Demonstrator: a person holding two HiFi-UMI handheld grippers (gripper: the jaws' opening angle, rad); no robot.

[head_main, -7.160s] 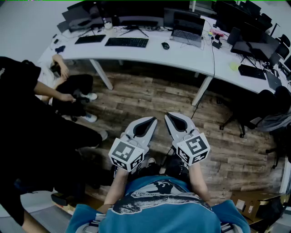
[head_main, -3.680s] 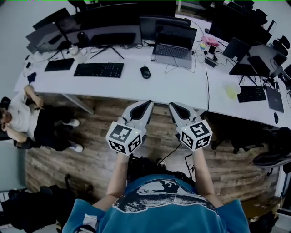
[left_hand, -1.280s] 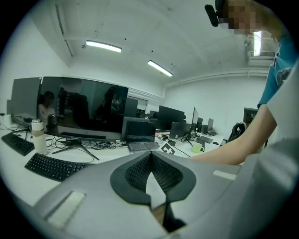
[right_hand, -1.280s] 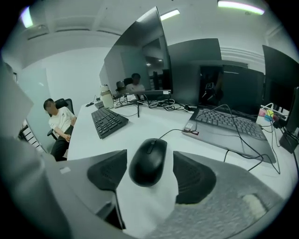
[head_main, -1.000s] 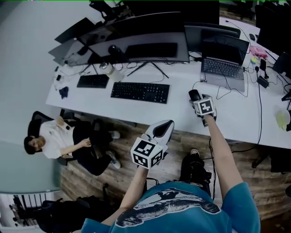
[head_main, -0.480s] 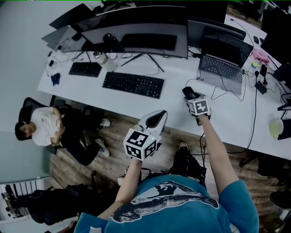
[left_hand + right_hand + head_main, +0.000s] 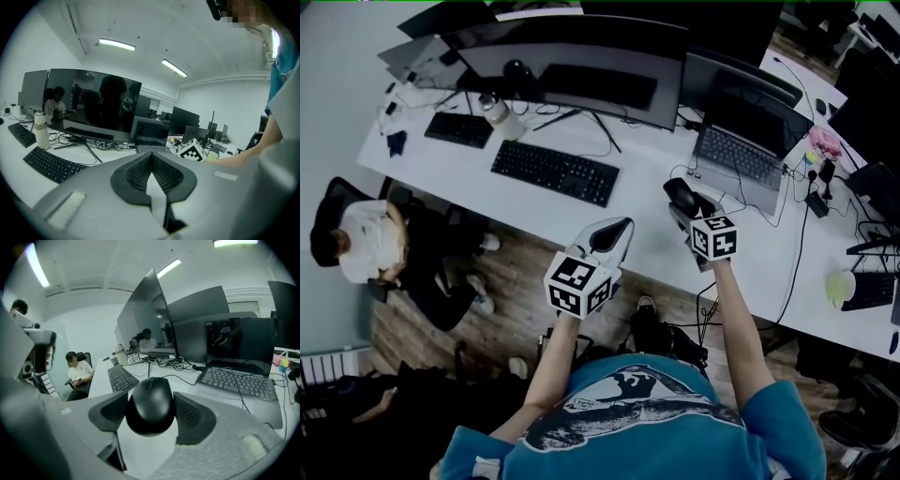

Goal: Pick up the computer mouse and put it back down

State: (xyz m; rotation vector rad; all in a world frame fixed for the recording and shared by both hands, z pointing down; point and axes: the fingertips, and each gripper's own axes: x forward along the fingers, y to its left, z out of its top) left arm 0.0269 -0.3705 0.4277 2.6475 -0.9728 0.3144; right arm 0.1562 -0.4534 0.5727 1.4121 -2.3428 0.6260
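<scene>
Black computer mouse (image 7: 150,405), smooth rounded matte shell with scroll wheel on top, clamped between ribbed dark pads of right hand-held gripper (image 7: 683,201). Jaws just closed in on it, set fairly wide round its sides. Held over white bench (image 7: 642,239), just in front of open laptop (image 7: 739,155).

Right gripper view only: pad contact on both mouse flanks, laptop keys up close, seated person (image 7: 77,371) in white shirt at far left.
Head view only: mouse as small dark blob at gripper tip, both forearms, marker cubes (image 7: 577,284), teal shirt below.
Left gripper view only: left hand-held gripper (image 7: 151,161) pressed shut, pads meeting in a V, nothing between. Near bench's front edge, apart from mouse.

On bench: long black keyboard (image 7: 555,172), smaller keyboard (image 7: 461,129), wide curved monitor (image 7: 572,58) on splayed stand, pale bottle (image 7: 499,112), tangled black cables. Office room: more desks and screens at right, wood-plank floor (image 7: 520,272), ceiling strip lights, white walls.
</scene>
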